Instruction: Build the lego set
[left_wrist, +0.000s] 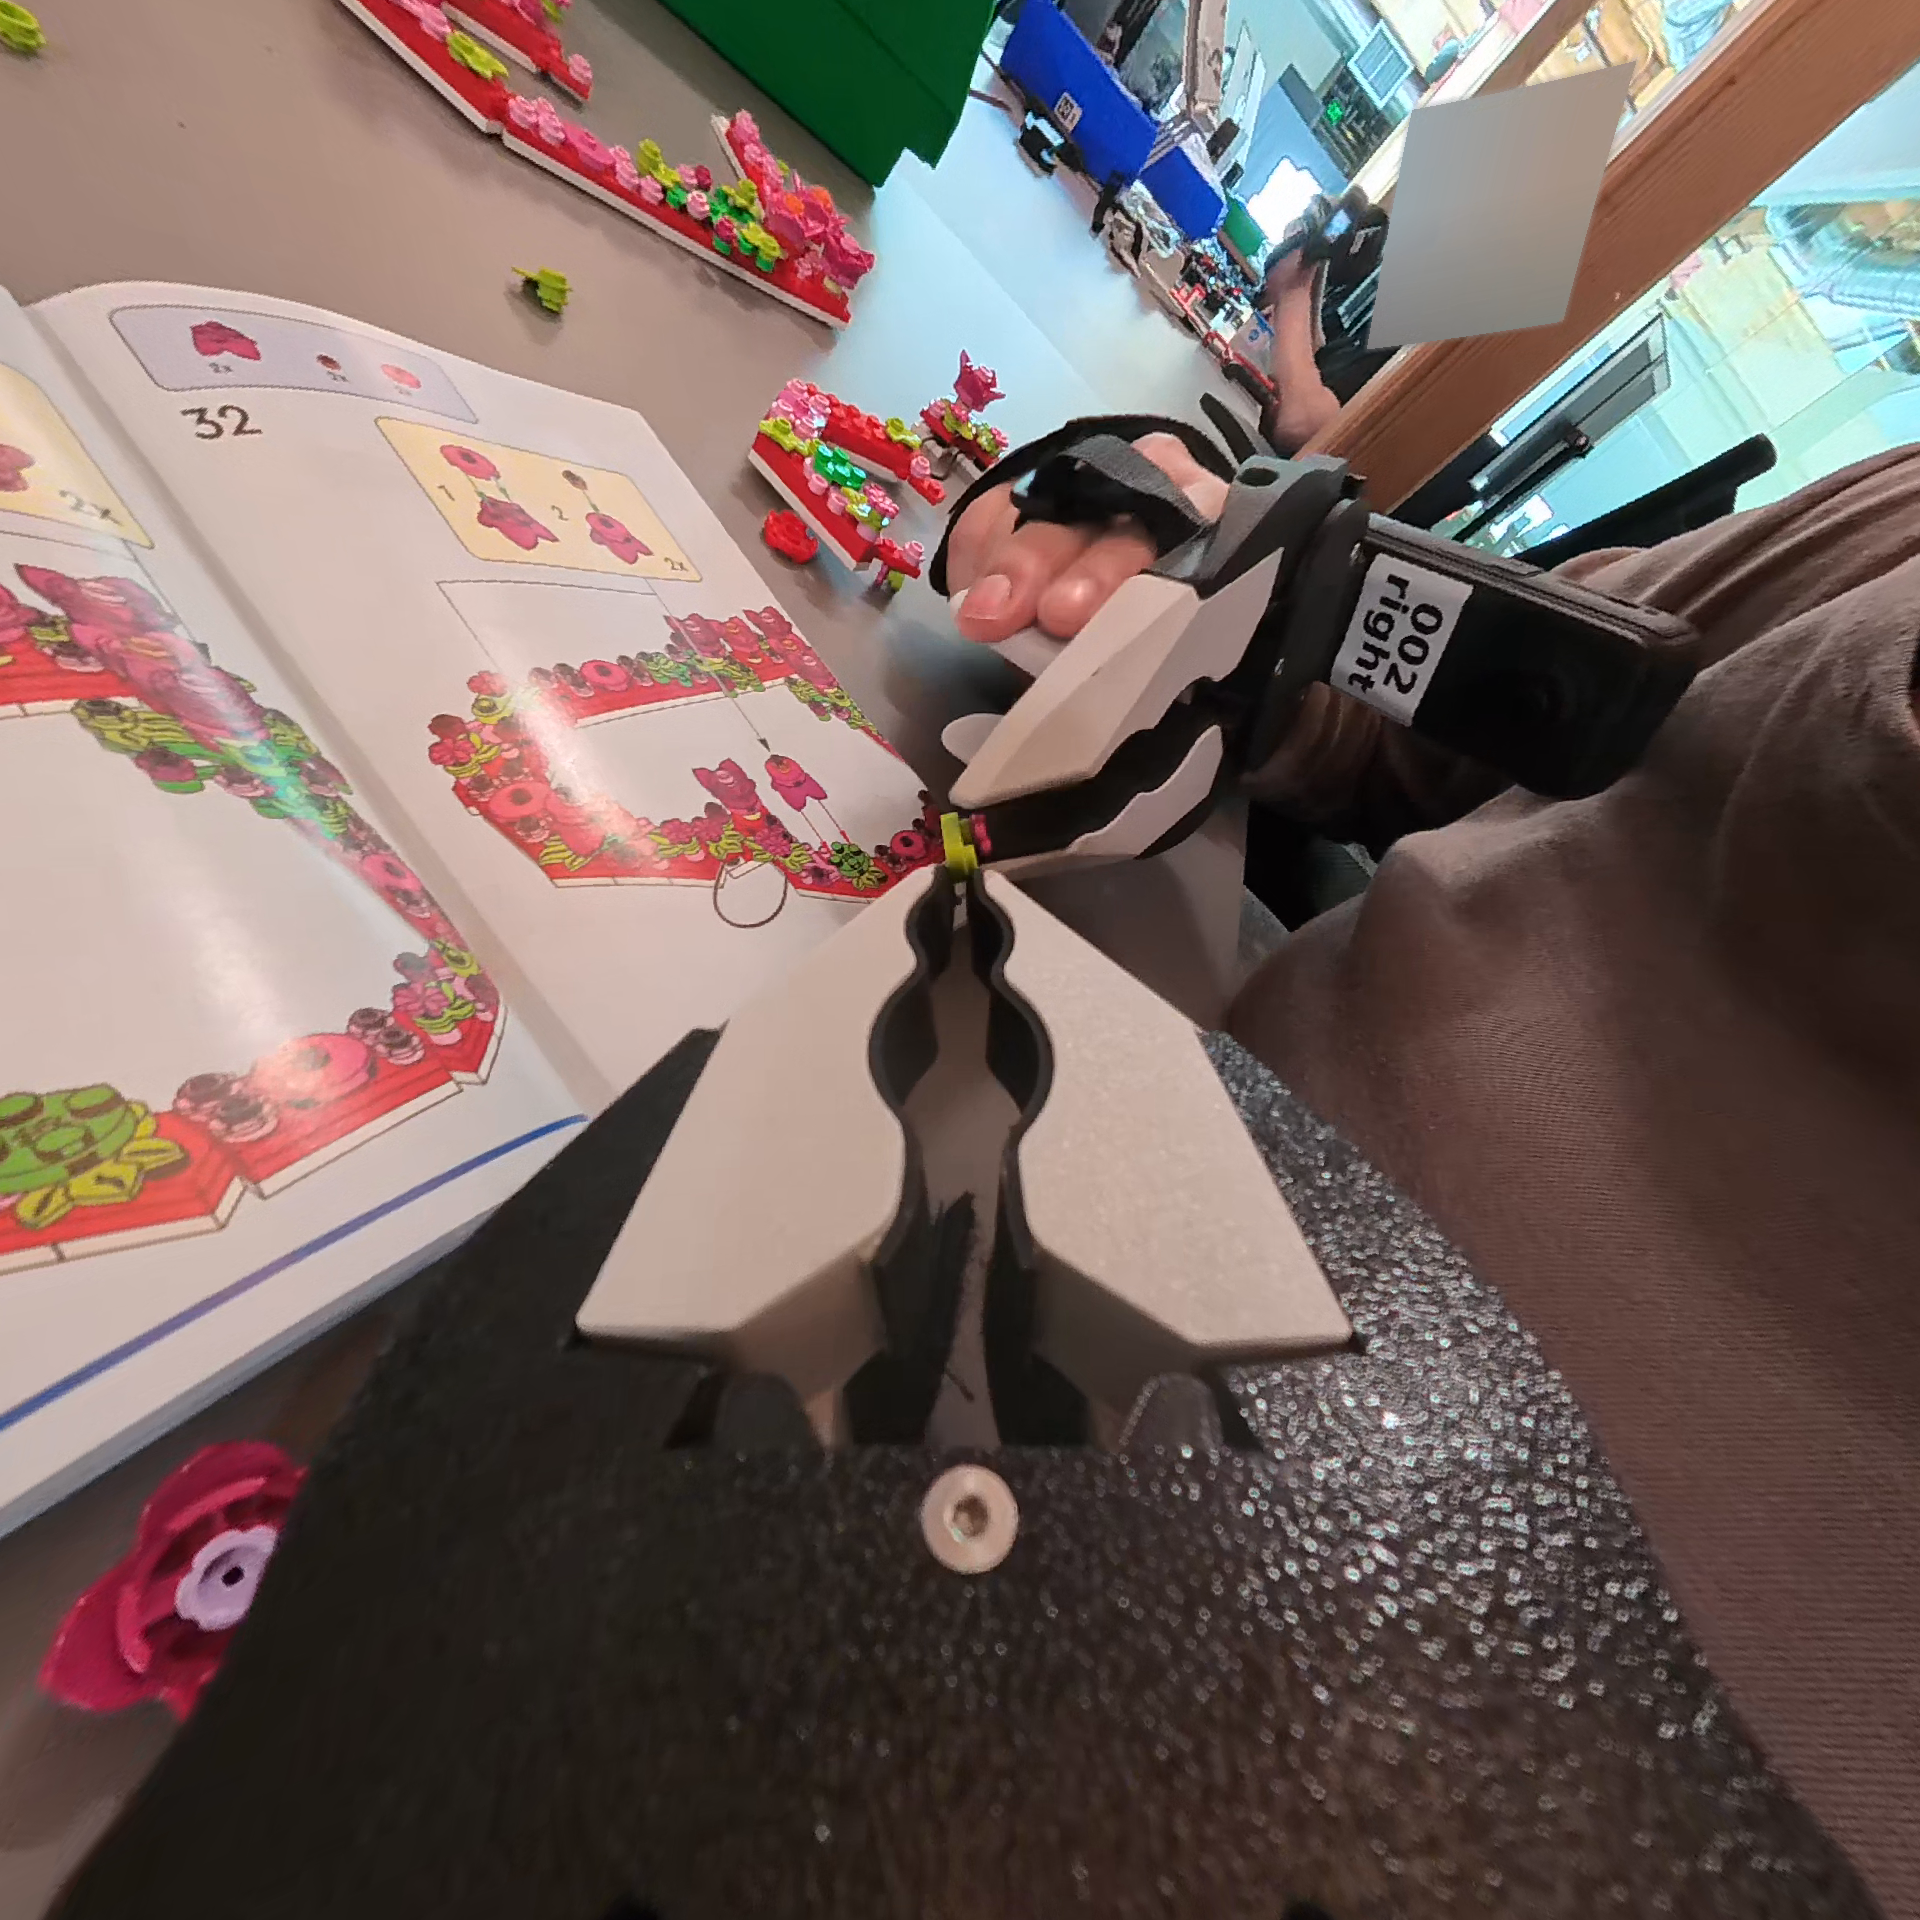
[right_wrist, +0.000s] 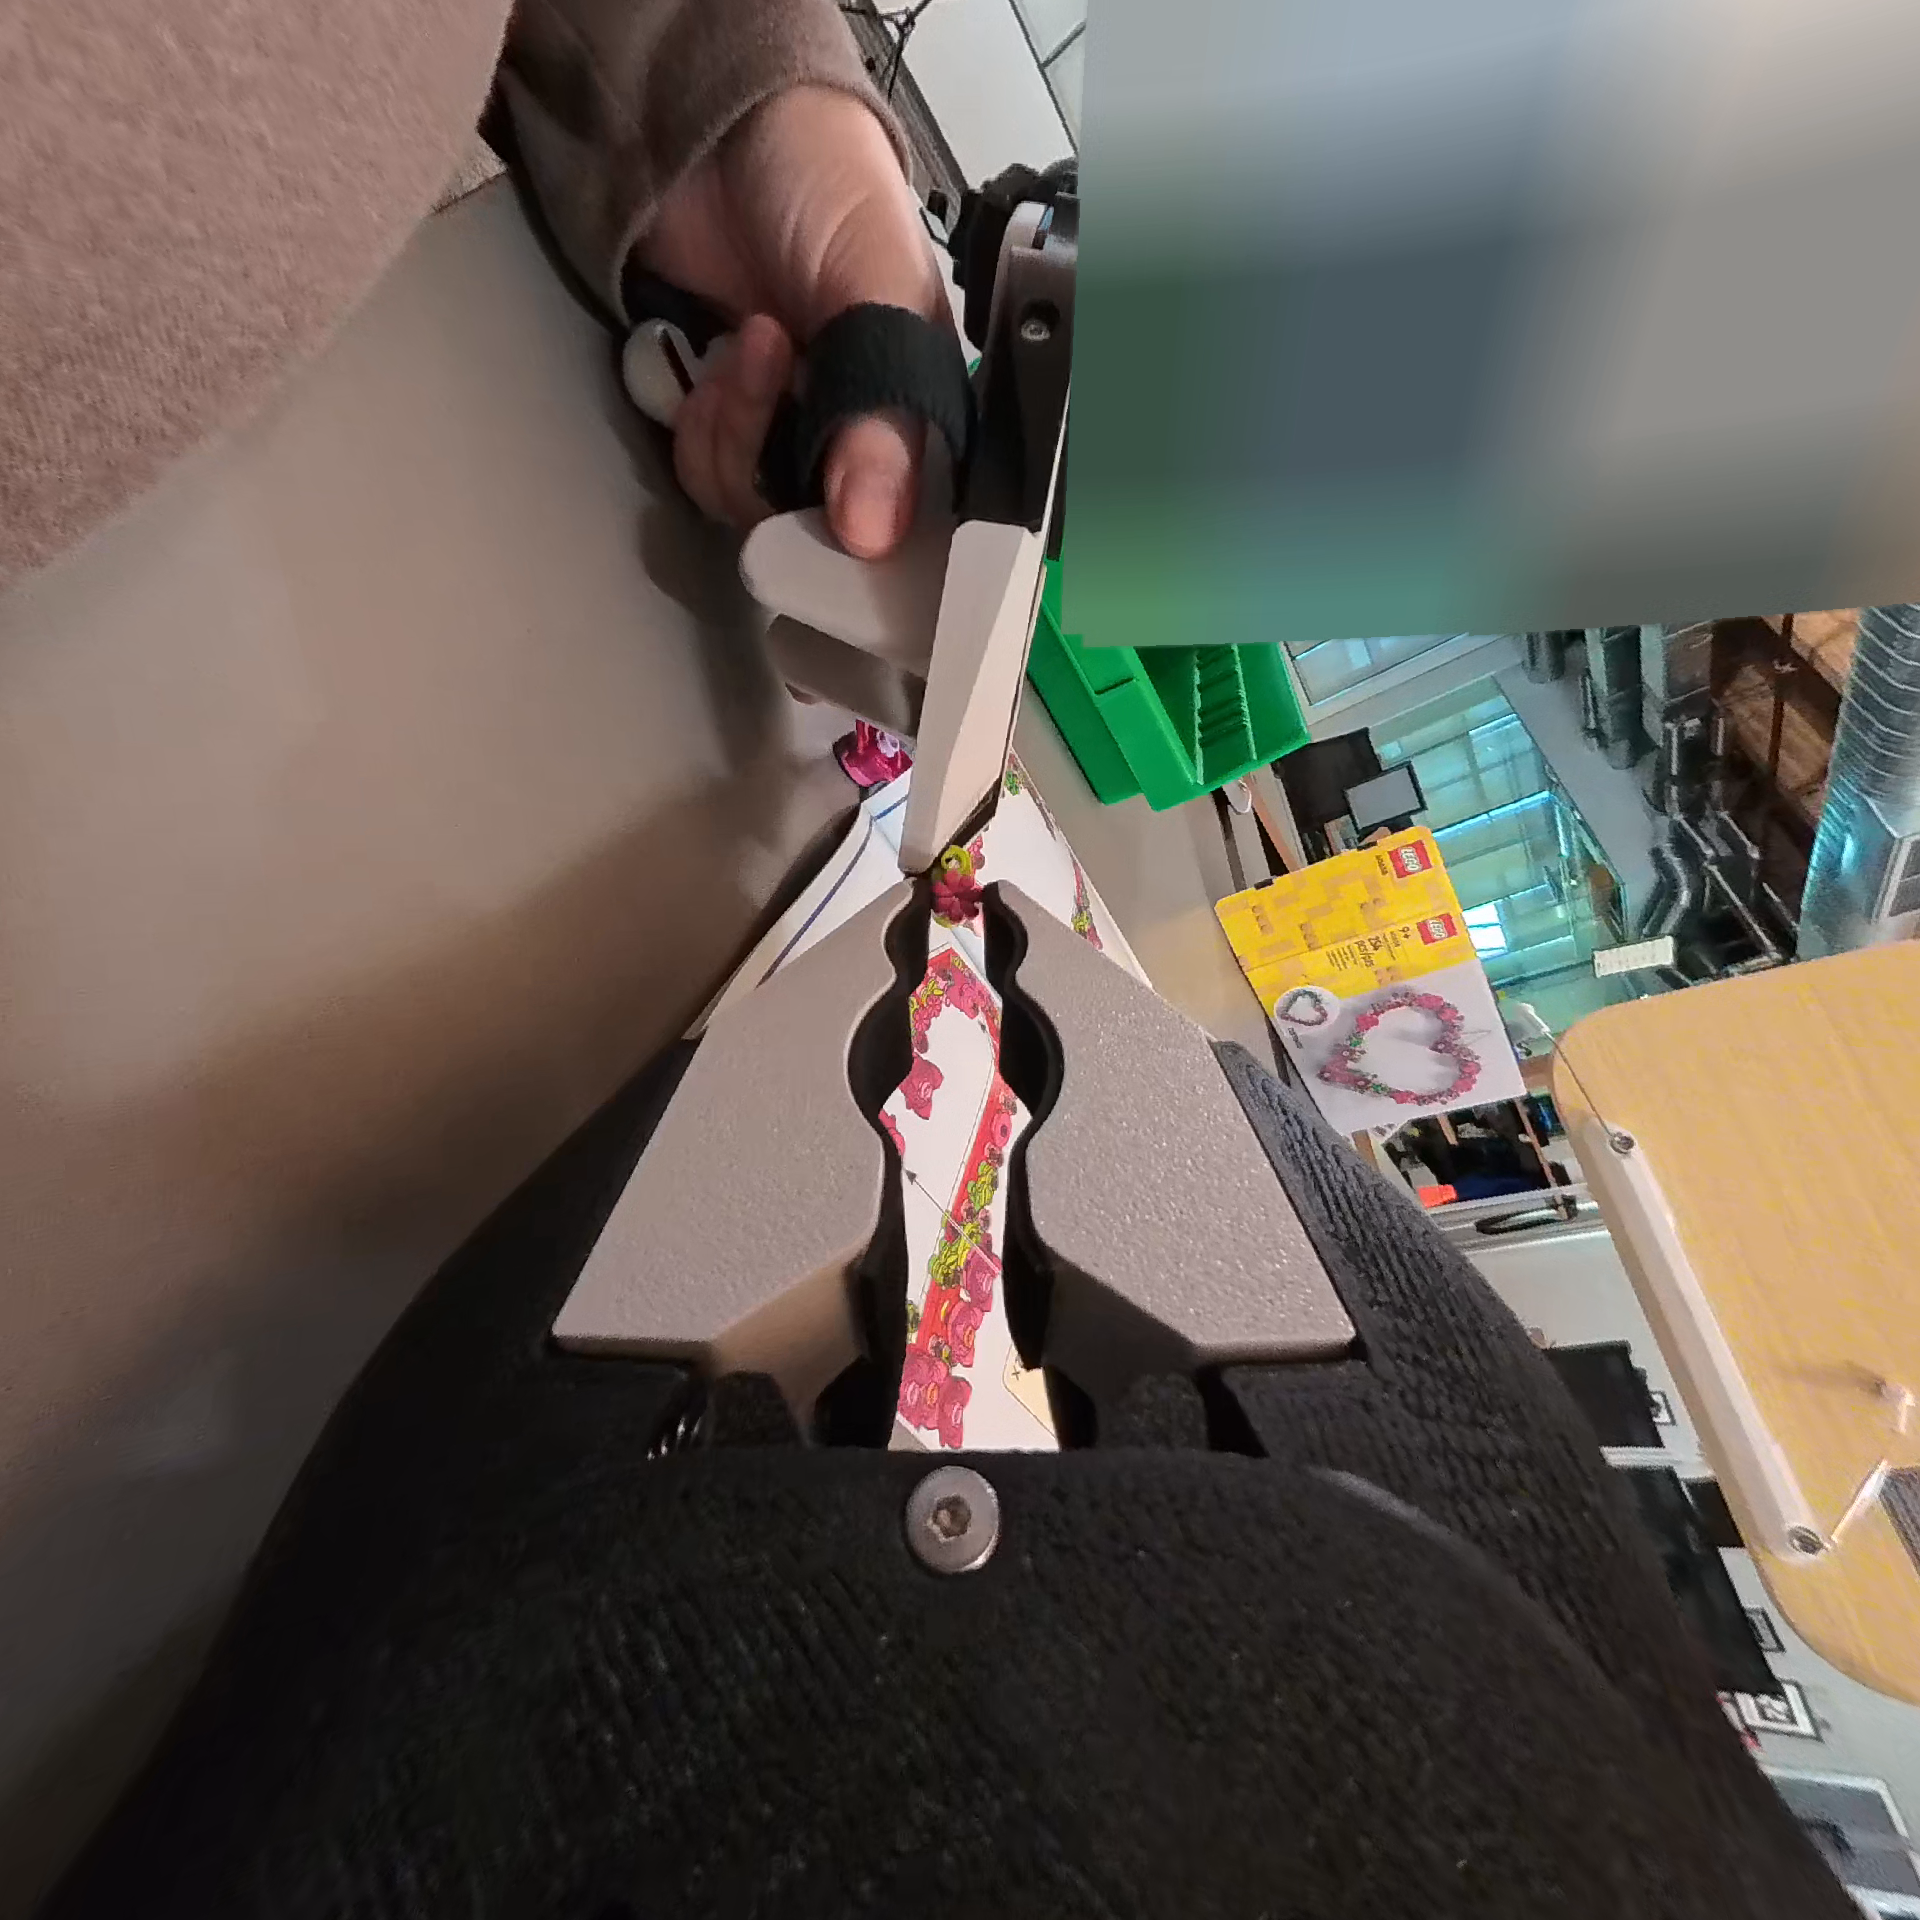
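The left claw (left_wrist: 961, 888) is clamped on a lime leaf piece (left_wrist: 956, 837) and the right claw (right_wrist: 951, 899) on a small magenta flower piece (right_wrist: 954, 896), tip to tip just above the open instruction booklet's (left_wrist: 312, 727) near corner. A skewed push could, I judge, pop either tiny piece out of its pinch onto the desk (left_wrist: 260, 208). Beyond the booklet stands a green bin (right_wrist: 1164, 717), its contents hidden.

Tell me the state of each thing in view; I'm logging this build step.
left gripper: shut on lime leaf piece
right gripper: shut on dark pink flower piece
the two pieces: meeting tip to tip above the booklet
instruction booklet: lying open on the table
loose magenta flower: on the table beside the booklet
red flowered sections: partly built
set box: upright
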